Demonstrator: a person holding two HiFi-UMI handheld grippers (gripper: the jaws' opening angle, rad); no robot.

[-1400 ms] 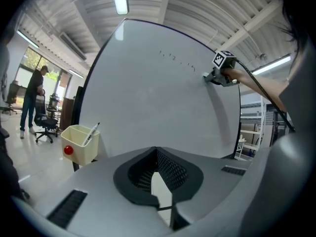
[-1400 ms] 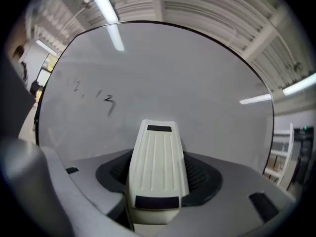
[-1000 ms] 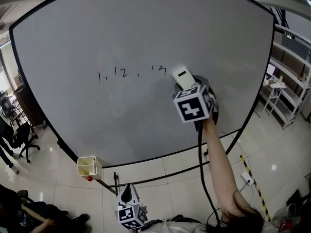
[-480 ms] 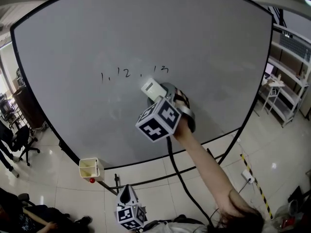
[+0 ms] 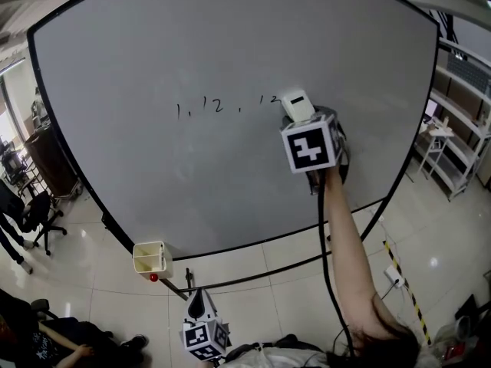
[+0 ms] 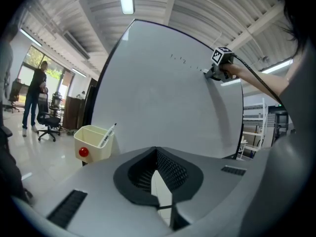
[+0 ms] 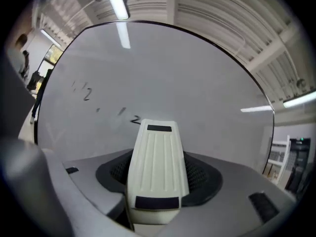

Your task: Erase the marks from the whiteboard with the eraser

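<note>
Our right gripper [image 7: 157, 184] pinches the eraser [image 7: 157, 152] between its two dark, ribbed pads. The jaws hold the rear half of it, so the front half stands free and can reach the board. The eraser is a cream plastic wedge, wider at the back, with shallow grooves along its top and a dark patch at each end. It feels to us like a stiff, light thing that will not slip easily from such pads. The wiping side is turned away from the camera, so we cannot see it.

The nose of the eraser sits at the right end of the marks [image 5: 219, 106], just beside the last "2". We judge that it touches the whiteboard [image 5: 230, 37] there. The arm is stretched out long because the marks are high on the board. The marks are thin dark strokes, a short row of digits, on a smooth, pale grey surface with a black frame.

Our left gripper [image 6: 157, 157] hangs low, well apart from the work. Its jaws are pressed together with nothing between them; we think it is only waiting.

At the lower left corner of the board hangs a cream box [image 6: 94, 142] with a marker pen [image 6: 107, 134] in it and a red ball [image 6: 84, 152] on its front.
</note>
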